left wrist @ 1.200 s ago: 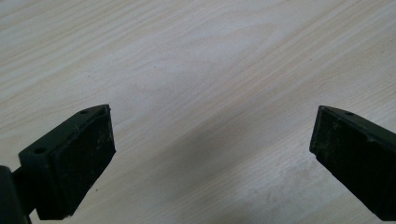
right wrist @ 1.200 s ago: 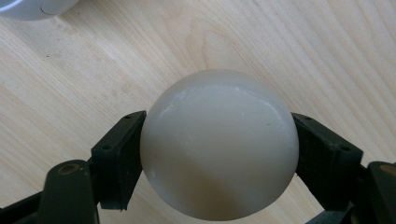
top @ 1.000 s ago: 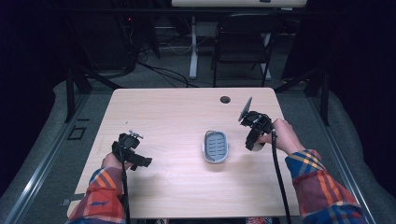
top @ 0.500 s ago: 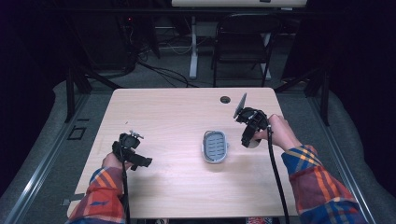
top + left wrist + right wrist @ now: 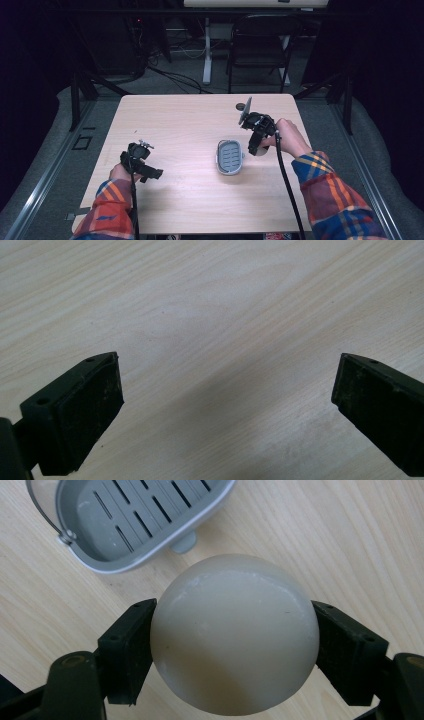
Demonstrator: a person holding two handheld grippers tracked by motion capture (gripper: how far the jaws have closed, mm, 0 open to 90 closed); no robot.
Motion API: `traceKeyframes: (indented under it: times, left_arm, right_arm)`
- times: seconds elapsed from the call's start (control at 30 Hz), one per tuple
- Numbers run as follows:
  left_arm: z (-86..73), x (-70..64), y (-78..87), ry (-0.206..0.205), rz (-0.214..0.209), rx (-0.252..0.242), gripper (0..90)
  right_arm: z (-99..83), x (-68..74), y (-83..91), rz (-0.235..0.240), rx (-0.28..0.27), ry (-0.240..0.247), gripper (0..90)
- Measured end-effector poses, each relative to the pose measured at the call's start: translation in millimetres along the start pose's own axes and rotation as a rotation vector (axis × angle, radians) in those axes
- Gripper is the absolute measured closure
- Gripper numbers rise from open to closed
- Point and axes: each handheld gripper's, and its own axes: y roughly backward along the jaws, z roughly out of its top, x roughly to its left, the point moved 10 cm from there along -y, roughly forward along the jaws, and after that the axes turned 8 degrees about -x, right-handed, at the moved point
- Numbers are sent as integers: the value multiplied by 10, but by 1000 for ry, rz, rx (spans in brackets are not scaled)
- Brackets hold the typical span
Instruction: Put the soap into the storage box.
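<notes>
The grey slotted tray (image 5: 135, 517) runs off the top edge.

Legible text, labels, brands, numbers, signs: none. The wooden table (image 5: 190, 125) carries bare grain with no print or marking. The grey slotted tray (image 5: 135, 515) has a plain wall and floor, with no embossed maker's mark that can be made out. The white ball (image 5: 235, 635) has a smooth, unmarked surface. The right gripper (image 5: 235, 645) and the left gripper (image 5: 225, 405) have black jaws without lettering. The plaid sleeves (image 5: 340, 200) show pattern only. Dark background furniture in the high view is too dim to read anything.
</notes>
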Motion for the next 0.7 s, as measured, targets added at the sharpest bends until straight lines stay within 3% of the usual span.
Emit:
traceKeyframes:
  times: [0.7]
  left_arm:
    - [3, -7, -3, 0, 1, -4, 2]
  right_arm:
    - [430, 292, -119, 36, -11, 78, 236]
